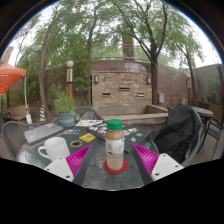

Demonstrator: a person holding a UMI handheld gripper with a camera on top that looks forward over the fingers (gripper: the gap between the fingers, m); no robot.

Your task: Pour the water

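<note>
On the table's (40,158) left part sits a white mug (52,149), with a laptop (42,132) lying flat behind it toward the far left edge and a potted plant (65,110) beyond that. A small yellow item (87,137) lies further in, toward the middle. The gripper (114,160) reaches over the near edge with its jaws spread wide; the left pad (77,160) and right pad (146,158) show pink on the inner faces. Between them stands a bottle (115,145) with a green cap, upright on a red coaster (116,169), a clear gap at either side, so neither finger touches it. To the right of the table a dark jacket (180,133) hangs over a chair. Behind all this runs a stone wall (125,85) under trees.
</note>
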